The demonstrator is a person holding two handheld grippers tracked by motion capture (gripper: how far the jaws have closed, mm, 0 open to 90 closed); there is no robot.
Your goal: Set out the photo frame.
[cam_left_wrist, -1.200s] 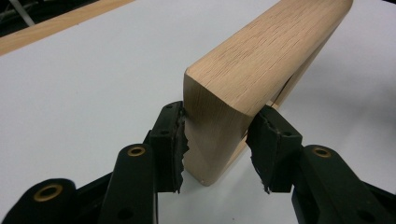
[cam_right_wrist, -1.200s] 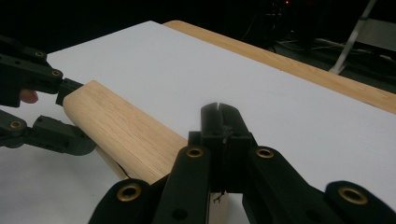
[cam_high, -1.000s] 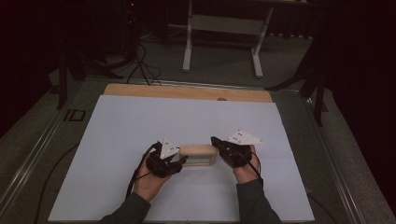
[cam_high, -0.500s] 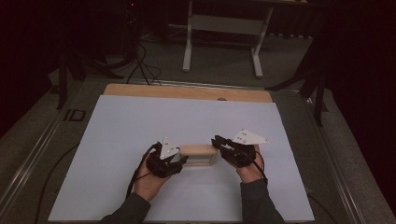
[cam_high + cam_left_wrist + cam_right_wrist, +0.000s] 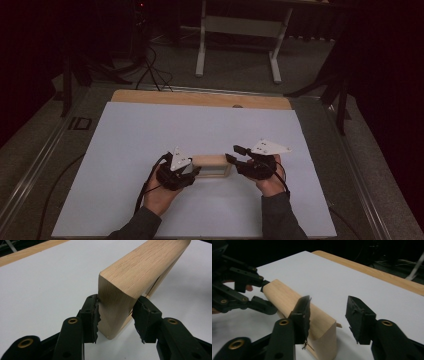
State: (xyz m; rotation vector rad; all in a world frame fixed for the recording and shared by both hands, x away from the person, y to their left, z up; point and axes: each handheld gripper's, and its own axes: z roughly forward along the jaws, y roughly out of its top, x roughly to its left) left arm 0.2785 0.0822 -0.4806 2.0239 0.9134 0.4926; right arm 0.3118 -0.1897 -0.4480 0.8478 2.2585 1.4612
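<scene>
Up close, left gripper [image 5: 115, 315]: jaws straddle the near end of the wooden frame [image 5: 140, 272], one toothed pad on each side. The pad on the view's left touches the wood at its upper edge; the other pad sits just beside the wood, contact hard to judge from this angle. Reads as a grasp on the frame's end, probably light.

Right gripper [image 5: 328, 317]: jaws spread wide, holding nothing. One jaw overlaps the frame [image 5: 299, 312] in the picture, near its closer end; the other stands off over bare sheet. Whether the first jaw touches the wood, cannot tell.

From above: left gripper [image 5: 196, 171] at the frame's left end, right gripper [image 5: 231, 154] at its right end, the frame [image 5: 212, 166] between them. Each gripper carries a grey three-cornered plate on top. A hand [image 5: 159, 196] holds the left gripper from behind; another hand [image 5: 270, 181] holds the right.

Frame: light wood, rounded edges, lying on the white sheet [image 5: 150, 130] with its long side running between the grippers. Its inner panel looks pale in the high view, detail too small to tell.

Beyond the frame: the sheet covers a wooden tabletop [image 5: 200, 97], a strip of bare wood showing along the far edge. Past that, a dark floor with cables [image 5: 150, 65] and a metal stand [image 5: 240, 30].
</scene>
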